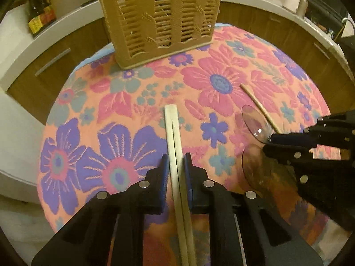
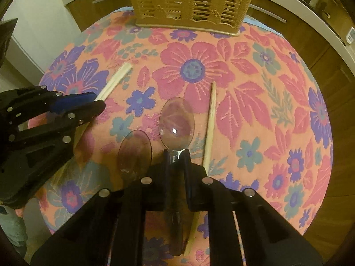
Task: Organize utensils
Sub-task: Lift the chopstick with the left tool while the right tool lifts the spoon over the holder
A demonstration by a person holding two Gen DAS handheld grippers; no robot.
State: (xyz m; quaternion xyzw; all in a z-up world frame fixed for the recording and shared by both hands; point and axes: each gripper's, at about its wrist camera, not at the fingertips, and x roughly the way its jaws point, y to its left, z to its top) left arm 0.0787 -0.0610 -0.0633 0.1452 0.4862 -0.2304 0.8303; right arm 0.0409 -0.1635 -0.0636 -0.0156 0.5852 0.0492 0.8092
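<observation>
Woven floral tablecloth (image 2: 255, 115) under plastic, metal and wood.
Slotted tan plastic basket (image 2: 190, 2), matt, at the far edge; glossy metal spoon (image 2: 176, 124); pale smooth wooden chopsticks (image 1: 175, 146); matt black plastic grippers.

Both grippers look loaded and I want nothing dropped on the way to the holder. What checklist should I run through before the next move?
1. Left gripper shut on the pale chopsticks: ok.
2. Right gripper shut on the clear spoon at its neck: ok.
3. Both chopsticks lying together between the pads: ok.
4. Utensil holder upright at the far edge of the table: ok.
5. Free room inside the holder: cannot tell.
6. Second clear spoon and wooden stick left on the cloth: not ok, not yet collected.
</observation>
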